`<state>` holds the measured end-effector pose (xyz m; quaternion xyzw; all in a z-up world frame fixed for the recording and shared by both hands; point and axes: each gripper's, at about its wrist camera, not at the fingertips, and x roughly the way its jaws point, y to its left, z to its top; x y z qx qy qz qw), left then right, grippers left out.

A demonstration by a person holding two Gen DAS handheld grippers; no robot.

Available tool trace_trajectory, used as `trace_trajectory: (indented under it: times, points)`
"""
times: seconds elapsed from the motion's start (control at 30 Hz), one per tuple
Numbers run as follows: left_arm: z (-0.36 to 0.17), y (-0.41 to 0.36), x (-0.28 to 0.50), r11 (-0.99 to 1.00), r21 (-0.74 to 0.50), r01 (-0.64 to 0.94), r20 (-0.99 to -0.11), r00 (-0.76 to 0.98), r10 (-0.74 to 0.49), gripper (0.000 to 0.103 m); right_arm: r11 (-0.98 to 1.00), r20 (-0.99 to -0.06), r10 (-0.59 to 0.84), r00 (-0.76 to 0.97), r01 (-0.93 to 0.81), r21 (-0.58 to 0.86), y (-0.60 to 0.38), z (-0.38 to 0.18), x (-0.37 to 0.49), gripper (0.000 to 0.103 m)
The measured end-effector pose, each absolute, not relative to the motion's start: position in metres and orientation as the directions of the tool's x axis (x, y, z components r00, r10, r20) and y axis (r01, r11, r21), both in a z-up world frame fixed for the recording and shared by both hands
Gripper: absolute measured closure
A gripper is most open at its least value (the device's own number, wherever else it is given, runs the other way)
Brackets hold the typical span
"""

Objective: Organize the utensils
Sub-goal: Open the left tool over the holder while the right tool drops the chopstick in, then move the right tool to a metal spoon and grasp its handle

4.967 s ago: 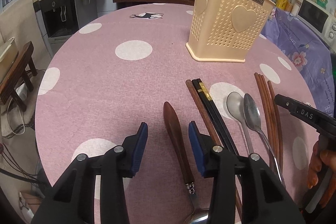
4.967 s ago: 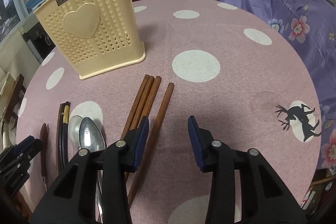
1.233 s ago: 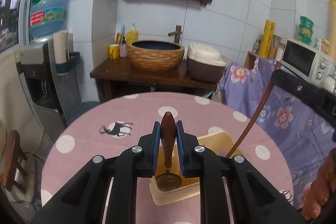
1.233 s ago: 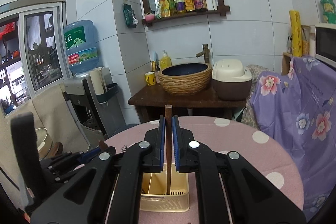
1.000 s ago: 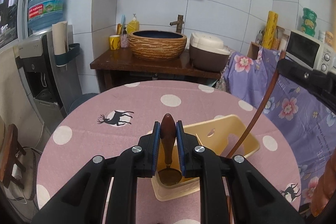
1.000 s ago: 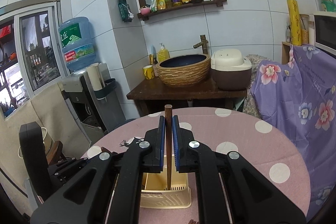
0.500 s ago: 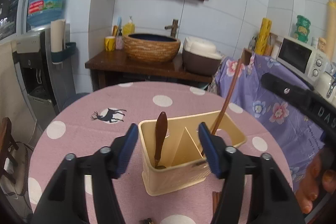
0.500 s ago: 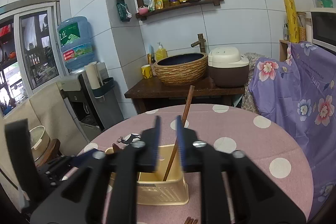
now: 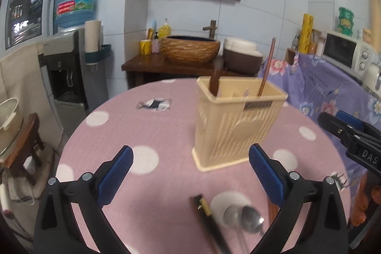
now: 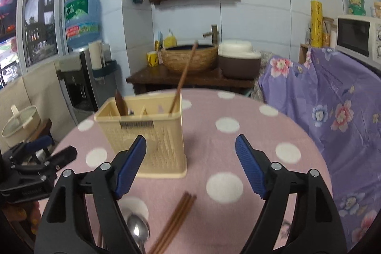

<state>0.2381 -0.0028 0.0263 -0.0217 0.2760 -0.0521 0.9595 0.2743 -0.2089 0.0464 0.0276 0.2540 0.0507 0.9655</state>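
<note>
In the blurred cream holder (image 9: 234,125) stand a wooden-handled spoon (image 9: 215,82), bowl hidden, and one chopstick (image 9: 265,68); left gripper (image 9: 190,173) and right gripper (image 10: 190,167) gape empty.

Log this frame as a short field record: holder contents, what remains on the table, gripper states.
holder: cream perforated plastic utensil holder, upright on the pink polka-dot tablecloth
in holder: dark wooden-handled spoon in one compartment; brown wooden chopstick in another, leaning
on table: brown chopsticks, metal spoons, black chopsticks
left gripper: open, empty
right gripper: open, empty
</note>
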Motion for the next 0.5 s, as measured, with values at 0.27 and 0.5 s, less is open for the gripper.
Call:
trace_trajectory:
  times: [0.27, 0.5]
  points:
    - [-0.025, 0.015, 0.219, 0.992, -0.113, 0.062, -0.66, 0.741, -0.122, 0.035, 0.997, -0.619, 0.076, 0.782, -0.039, 0.073, -0.21, -0.016, 0.253, 0.026]
    - [-0.047, 0.003, 0.21, 0.985, -0.134, 0.108, -0.712, 0.681, -0.172, 0.051, 0.994, -0.664, 0.097, 0.741, -0.046, 0.094, -0.204, -0.043, 0.244, 0.031]
